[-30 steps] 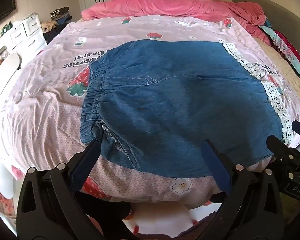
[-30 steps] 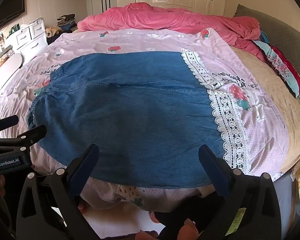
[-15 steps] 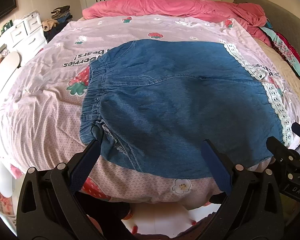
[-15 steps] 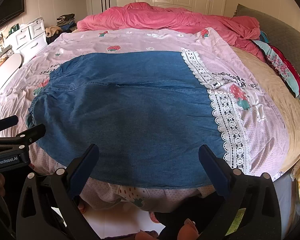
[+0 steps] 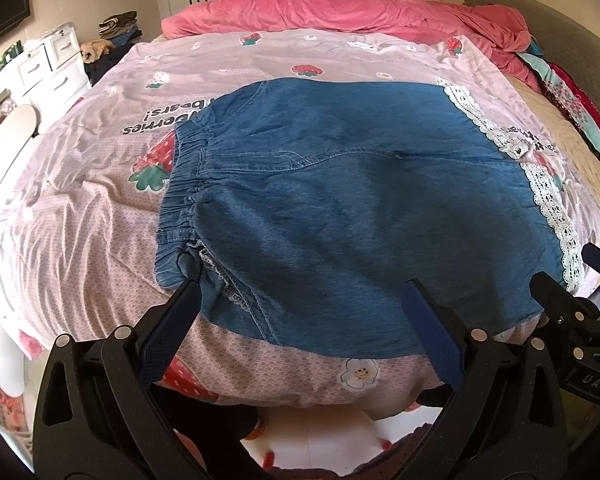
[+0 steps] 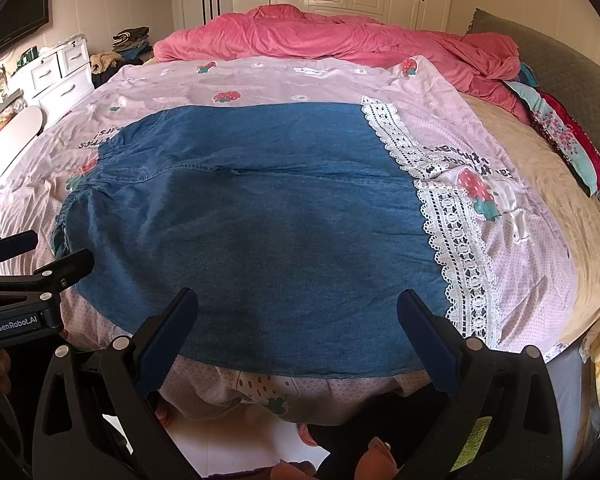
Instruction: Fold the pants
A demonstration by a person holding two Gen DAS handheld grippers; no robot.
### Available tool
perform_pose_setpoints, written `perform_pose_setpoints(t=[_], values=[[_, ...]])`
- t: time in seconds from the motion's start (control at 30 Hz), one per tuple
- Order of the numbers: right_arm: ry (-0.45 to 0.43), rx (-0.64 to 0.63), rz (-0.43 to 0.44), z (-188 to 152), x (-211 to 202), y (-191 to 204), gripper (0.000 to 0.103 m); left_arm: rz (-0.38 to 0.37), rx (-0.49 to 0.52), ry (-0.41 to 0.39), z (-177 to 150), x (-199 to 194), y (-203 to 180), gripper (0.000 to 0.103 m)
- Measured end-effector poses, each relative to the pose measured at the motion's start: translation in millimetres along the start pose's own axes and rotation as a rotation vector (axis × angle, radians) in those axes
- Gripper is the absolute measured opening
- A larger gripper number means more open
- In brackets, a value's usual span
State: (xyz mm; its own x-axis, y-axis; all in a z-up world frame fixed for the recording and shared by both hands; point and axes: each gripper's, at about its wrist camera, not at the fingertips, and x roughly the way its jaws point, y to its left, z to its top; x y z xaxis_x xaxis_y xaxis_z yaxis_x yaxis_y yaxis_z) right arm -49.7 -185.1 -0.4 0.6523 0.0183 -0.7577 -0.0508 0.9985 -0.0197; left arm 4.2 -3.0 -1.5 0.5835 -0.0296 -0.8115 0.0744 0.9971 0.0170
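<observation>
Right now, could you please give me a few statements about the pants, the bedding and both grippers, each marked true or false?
1. The denim pants lie spread flat on the pink strawberry-print sheet. True.
2. The left gripper is clamped on the waistband. False: it is open and holds nothing.
3. The white lace hem is at the right end of the pants. True.
4. The right gripper is shut. False: it is open.
5. The pink duvet covers the pants. False: it is bunched beyond them.

right gripper: jaws apart | pants: flat on bedsheet
</observation>
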Motion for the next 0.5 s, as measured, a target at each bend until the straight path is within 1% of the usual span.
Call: perform_pose_setpoints(t=[0.5], values=[[0.0, -0.002, 0.0, 1.5, 0.6, 1.2, 0.099, -0.005, 0.0, -0.001, 0.8, -0.5, 0.2, 0.094]])
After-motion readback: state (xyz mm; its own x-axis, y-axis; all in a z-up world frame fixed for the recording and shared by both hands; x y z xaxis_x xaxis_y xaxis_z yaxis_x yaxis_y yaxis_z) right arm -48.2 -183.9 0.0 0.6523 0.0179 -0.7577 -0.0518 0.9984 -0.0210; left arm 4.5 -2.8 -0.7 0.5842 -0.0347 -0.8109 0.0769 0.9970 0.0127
